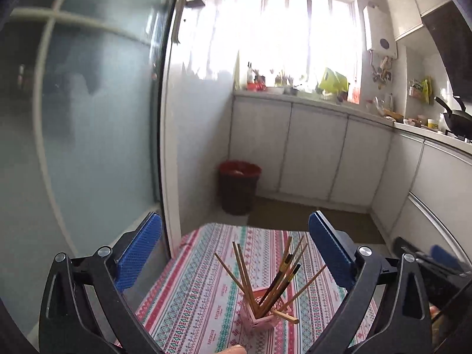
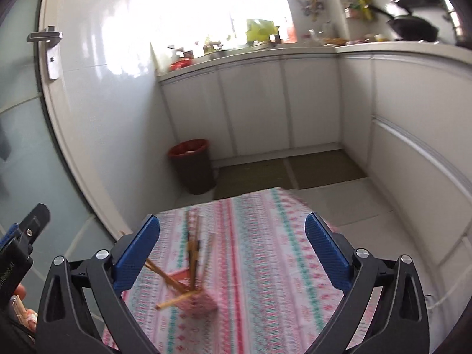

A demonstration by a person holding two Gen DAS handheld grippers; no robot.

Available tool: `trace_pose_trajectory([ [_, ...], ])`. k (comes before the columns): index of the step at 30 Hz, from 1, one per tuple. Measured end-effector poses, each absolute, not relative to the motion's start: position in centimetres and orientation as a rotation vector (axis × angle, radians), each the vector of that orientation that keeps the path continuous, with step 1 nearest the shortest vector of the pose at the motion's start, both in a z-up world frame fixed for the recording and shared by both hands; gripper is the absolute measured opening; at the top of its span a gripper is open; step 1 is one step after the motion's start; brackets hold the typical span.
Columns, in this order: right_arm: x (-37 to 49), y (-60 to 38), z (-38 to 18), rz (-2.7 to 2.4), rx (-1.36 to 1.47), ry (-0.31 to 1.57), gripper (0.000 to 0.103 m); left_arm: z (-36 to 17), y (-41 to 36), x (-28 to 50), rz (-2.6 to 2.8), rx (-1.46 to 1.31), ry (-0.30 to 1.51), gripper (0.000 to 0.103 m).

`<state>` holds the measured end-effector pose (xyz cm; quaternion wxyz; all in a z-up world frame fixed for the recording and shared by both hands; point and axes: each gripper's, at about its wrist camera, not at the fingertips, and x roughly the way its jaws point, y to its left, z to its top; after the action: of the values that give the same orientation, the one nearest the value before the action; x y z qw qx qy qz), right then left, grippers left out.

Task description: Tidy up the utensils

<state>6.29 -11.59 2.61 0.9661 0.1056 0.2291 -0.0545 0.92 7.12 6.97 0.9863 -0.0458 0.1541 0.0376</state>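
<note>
The left gripper [image 1: 235,247] is holding its blue fingers [image 1: 141,253] spread wide, with nothing pressed between them. In the left wrist view they are framing a pink holder [image 1: 259,312] that is standing on the bench [image 1: 188,295] under a striped patterned cloth. A bundle of chopsticks [image 1: 265,277] is fanning out of the holder — pale wooden ones and a few dark ones — leaning in several directions. Beyond the bench edge a red-lined bin [image 1: 239,185] is sitting on the floor beside white cabinets.

In the right wrist view the right gripper [image 2: 233,250] is likewise keeping its fingers [image 2: 327,253] wide apart and empty. The holder [image 2: 200,302] is showing blurred, low and left of centre, near the left finger, with its chopsticks [image 2: 191,253] sticking up and outward. The other gripper's black body is showing at the far left edge.
</note>
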Motion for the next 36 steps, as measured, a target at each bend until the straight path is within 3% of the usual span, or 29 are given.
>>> trace_pose_trajectory([
  [15,0.1,-15.9,3.5,-0.286,0.201,0.461,0.096,7.0,1.3,-2.1,0.024,-0.035,0.353,0.096],
  [36,-1.9,-19.2,2.1,-0.371,0.251,0.47,0.096,5.8,-2.4,-2.8,-0.056,0.045,0.338,0.096],
])
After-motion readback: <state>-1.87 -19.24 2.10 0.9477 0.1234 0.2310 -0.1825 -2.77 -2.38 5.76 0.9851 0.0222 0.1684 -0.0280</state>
